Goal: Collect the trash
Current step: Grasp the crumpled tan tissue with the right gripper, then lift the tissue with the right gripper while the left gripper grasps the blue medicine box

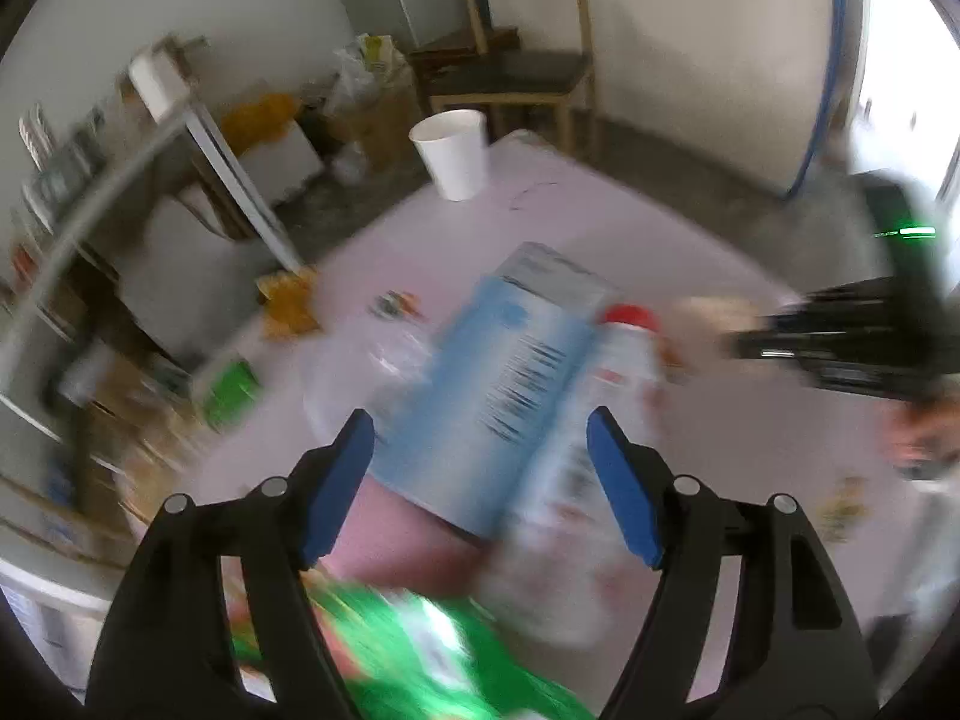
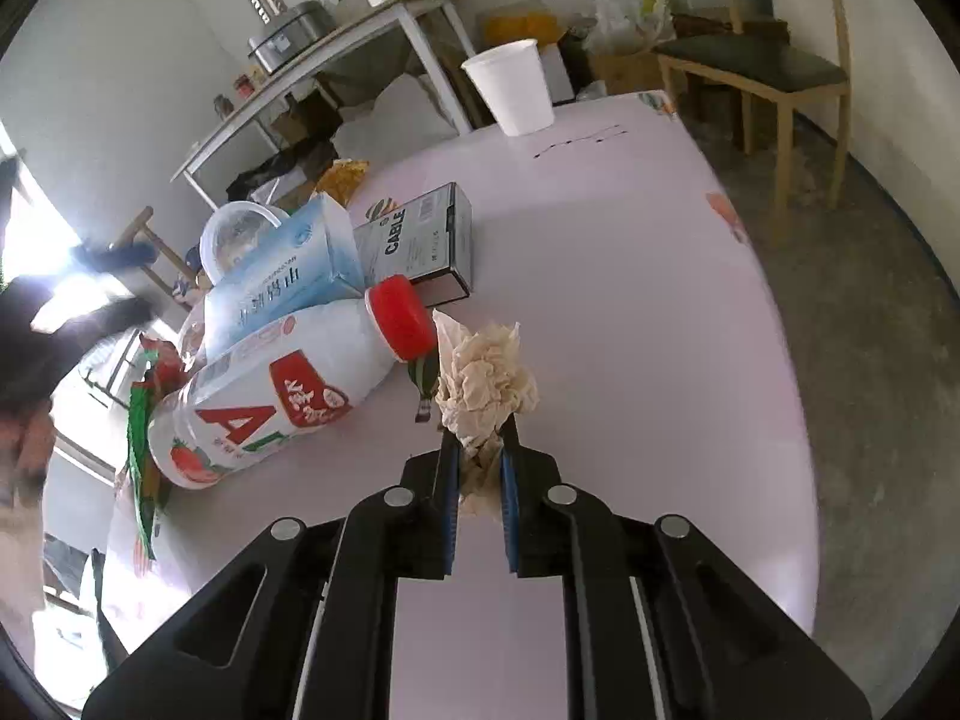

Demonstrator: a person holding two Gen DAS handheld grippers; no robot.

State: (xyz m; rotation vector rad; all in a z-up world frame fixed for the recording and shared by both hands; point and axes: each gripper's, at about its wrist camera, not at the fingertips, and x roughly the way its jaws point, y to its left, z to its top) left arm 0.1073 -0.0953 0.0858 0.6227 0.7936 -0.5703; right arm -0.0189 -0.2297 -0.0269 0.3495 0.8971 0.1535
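right gripper (image 2: 480,456) clamping crumpled tissue (image 2: 483,375) beside bottle (image 2: 270,390), for binning | left gripper (image 1: 480,474) hovering agape over bottle

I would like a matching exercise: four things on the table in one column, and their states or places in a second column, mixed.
Things:
1. tissue
2. bottle
3. cup
4. cable box

States:
a. upright at the far edge
b. lying on its side, red cap
c. pinched in the right gripper
d. grey, behind the cap

Pairs: 1-c, 2-b, 3-a, 4-d
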